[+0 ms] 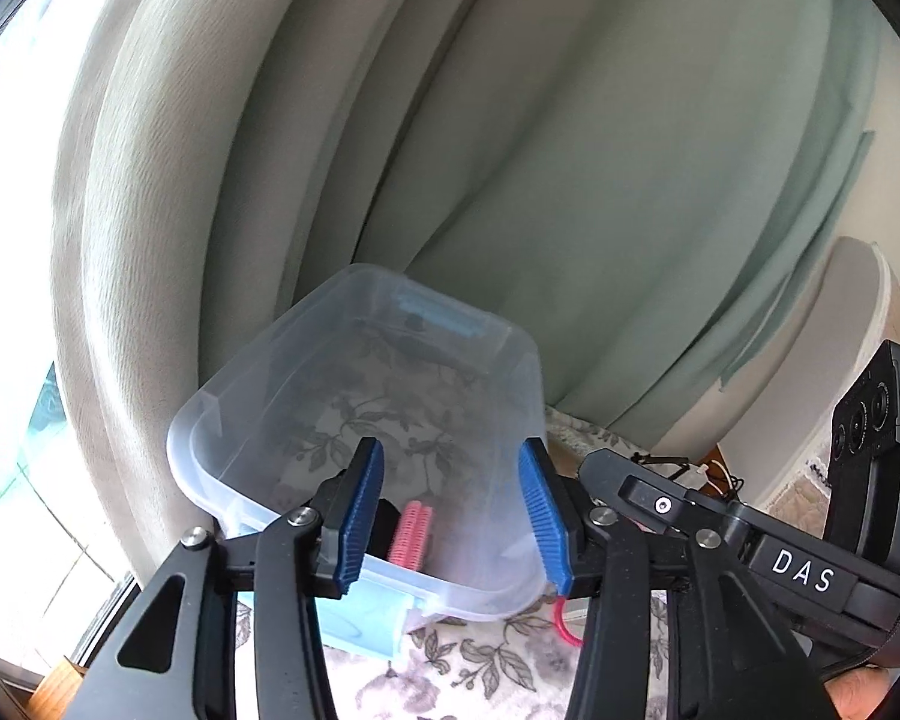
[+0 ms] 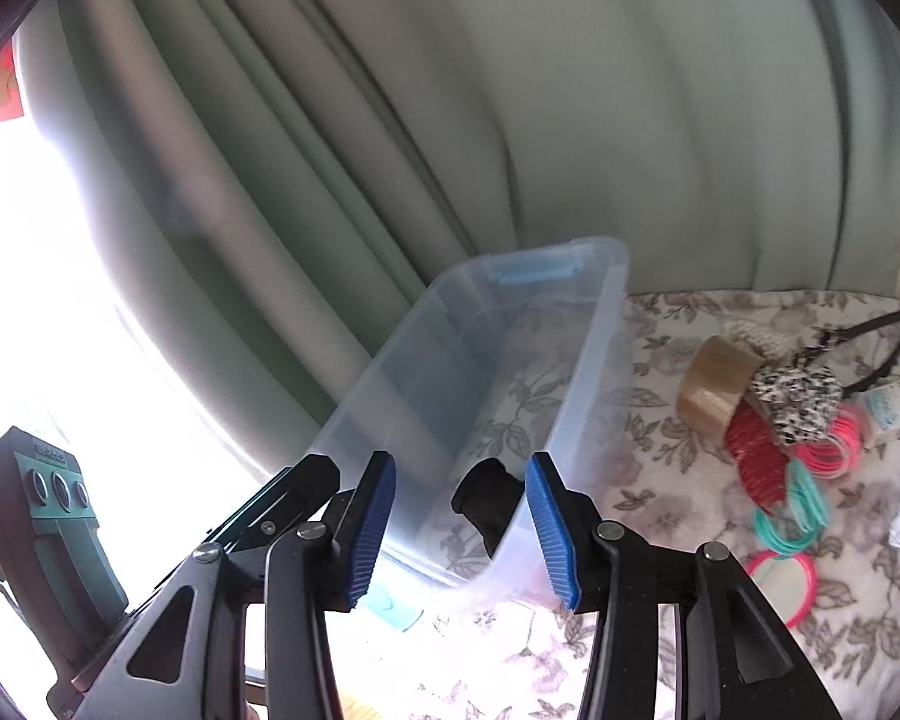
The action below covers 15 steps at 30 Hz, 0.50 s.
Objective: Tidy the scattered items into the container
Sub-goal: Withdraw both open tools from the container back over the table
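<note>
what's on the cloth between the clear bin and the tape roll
Nothing: in the right wrist view the flowered cloth runs bare from the clear bin wall to the tape roll.

Floral cloth [image 2: 678,648] – clear bin [image 2: 594,324]; tape roll [image 2: 711,387]; hair ties [image 2: 804,492].

Left gripper [image 1: 453,507]: black arms, blue ribbed pads [image 1: 359,521], shiny round screws. Right gripper [image 2: 461,525]: same look; white "DAS" letters on its side, at 3 o'clock in left view.
</note>
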Motion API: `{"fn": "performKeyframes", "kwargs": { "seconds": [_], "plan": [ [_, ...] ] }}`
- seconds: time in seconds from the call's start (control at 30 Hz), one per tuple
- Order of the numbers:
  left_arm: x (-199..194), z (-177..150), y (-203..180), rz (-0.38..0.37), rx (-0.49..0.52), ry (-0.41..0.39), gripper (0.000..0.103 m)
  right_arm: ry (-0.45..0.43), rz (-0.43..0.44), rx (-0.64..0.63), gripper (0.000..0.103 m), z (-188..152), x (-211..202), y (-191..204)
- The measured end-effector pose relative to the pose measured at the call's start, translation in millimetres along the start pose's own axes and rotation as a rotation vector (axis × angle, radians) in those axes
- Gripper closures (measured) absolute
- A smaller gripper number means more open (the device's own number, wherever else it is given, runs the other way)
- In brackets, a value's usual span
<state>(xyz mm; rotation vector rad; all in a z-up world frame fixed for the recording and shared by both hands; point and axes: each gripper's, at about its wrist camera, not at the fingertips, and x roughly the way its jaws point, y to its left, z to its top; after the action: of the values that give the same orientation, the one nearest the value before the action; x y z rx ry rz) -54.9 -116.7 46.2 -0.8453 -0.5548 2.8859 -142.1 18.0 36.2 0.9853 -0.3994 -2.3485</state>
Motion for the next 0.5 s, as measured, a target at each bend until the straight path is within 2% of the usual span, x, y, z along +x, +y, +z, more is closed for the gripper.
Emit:
{"fn": "performKeyframes", "kwargs": {
  "seconds": [0.17, 0.3, 0.43, 0.5],
  "plan": [
    [-4.3, -8.5, -32.5, -0.029, 0.051, 0.014, 0.046, -0.048, -0.027, 0.049, 0.049, -8.5, -32.8, -23.8],
    [-1.9, -17.2, -61.0, -0.080, 0.091, 0.041, 0.045, -0.086, -0.055, 0.102, 0.044, -16.4, -55.1, -48.3],
    [4.5, -24.2, -91.1, -0.098, 0.144, 0.074, 0.045, -0.127, -0.076, 0.157, 0.038, -21.5, -77.8, -76.3],
    [7.4, -28.0, -104.3, -0.101, 0.161, 0.085, 0.038, -0.151, -0.091, 0.183, 0.035, -24.5, -91.4, -91.4]
  ]
}}
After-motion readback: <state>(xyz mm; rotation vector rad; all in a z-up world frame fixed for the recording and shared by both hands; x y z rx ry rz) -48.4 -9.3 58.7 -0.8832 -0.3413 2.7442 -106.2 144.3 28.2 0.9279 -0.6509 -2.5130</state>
